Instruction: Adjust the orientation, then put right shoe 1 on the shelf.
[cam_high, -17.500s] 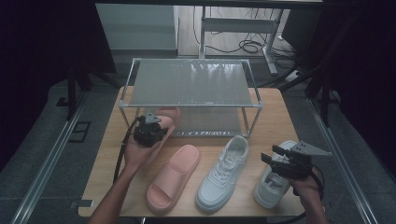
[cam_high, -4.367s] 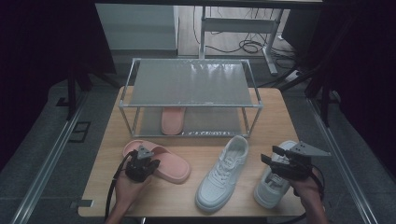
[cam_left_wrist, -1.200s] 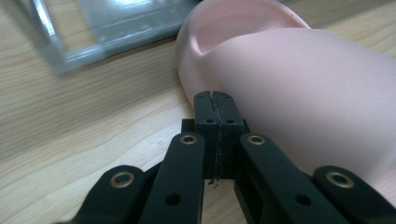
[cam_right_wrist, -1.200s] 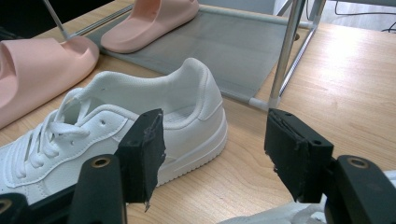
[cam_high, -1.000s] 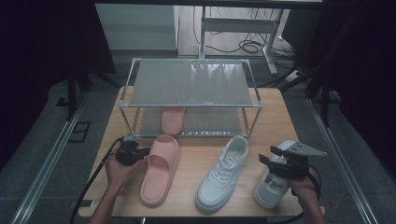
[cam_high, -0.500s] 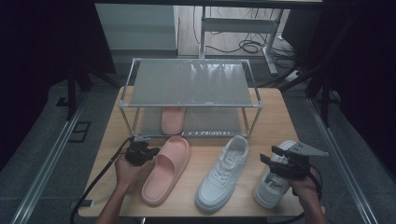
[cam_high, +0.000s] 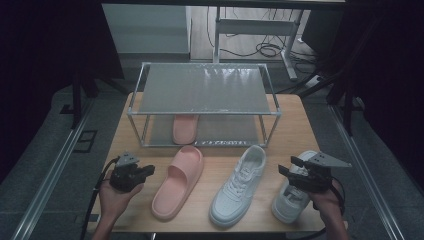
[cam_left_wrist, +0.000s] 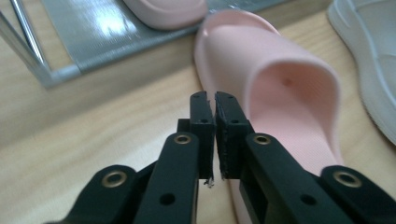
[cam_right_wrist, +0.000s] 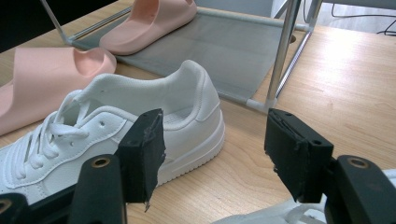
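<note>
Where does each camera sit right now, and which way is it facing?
High view: above the person's side of the table, looking forward and down on the rack; both forearms, left gripper, right gripper.
Left gripper view: rides the left gripper, facing the pink slipper and rack shelf; jaws nearly shut, nothing between.
Right gripper view: rides the right gripper, facing the white sneaker; jaws open.
Shared: the pink slipper appears in all three.
</note>
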